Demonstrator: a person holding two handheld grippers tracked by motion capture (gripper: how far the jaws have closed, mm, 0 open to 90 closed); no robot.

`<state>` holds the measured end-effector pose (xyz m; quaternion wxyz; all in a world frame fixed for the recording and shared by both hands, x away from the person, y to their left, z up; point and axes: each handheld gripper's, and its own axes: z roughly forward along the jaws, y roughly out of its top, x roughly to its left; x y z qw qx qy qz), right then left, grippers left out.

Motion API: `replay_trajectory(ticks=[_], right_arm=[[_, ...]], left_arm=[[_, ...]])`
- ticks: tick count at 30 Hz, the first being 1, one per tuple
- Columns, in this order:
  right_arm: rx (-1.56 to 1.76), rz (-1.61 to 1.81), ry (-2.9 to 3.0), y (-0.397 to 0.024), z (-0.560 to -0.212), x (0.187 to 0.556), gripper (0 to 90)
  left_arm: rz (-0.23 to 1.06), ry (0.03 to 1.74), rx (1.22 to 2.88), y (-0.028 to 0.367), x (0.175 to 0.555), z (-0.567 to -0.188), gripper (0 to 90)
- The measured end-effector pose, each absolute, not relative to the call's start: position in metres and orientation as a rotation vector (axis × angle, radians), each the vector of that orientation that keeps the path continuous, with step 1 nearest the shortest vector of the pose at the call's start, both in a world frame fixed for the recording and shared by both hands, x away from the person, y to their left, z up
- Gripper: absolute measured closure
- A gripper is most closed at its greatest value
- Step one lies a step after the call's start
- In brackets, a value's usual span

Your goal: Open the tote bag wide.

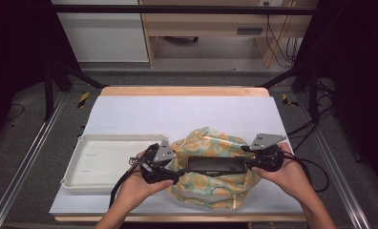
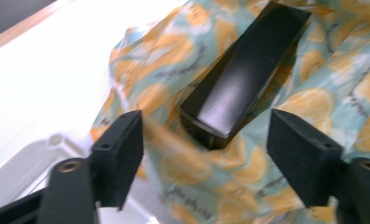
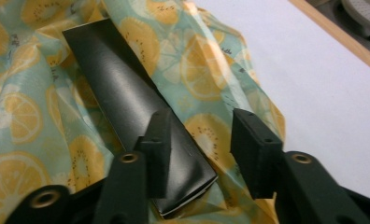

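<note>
A long black box [image 1: 215,165] lies on a crumpled cloth printed with lemon slices [image 1: 211,190] near the table's front edge. My left gripper [image 1: 173,167] is at the box's left end and my right gripper [image 1: 250,163] at its right end, each held in a hand. In the left gripper view the box [image 2: 241,79] lies beyond my left gripper [image 2: 206,158], whose jaws stand wide apart and touch nothing. In the right gripper view my right gripper [image 3: 204,149] hovers open over the box's near end [image 3: 127,93] and the cloth [image 3: 206,70].
A white tray [image 1: 75,183] sits to the left of the cloth, close to the left hand. A white sheet [image 1: 177,112] covers the wooden table, with free room behind the cloth. Dark cables trail off the right edge.
</note>
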<state>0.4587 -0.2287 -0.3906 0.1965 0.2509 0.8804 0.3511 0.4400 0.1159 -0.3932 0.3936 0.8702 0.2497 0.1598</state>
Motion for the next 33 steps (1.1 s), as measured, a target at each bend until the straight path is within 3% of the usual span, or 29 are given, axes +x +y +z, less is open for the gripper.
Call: replay_trajectory(ticks=[9, 13, 33], right_arm=[[0.612, 0.956, 2.555, -0.224, -0.389, 0.457, 42.9], [0.521, 0.905, 2.64, -0.219, -0.391, 0.458, 44.9], [0.349, 0.601, 2.839, -0.201, -0.416, 0.487, 34.5]], left_arm=[[0.409, 0.663, 2.203, 0.142, 0.444, -0.393, 17.3], [0.414, 0.683, 2.192, 0.154, 0.444, -0.395, 16.9], [0.43, 0.706, 2.204, 0.187, 0.446, -0.393, 14.3]])
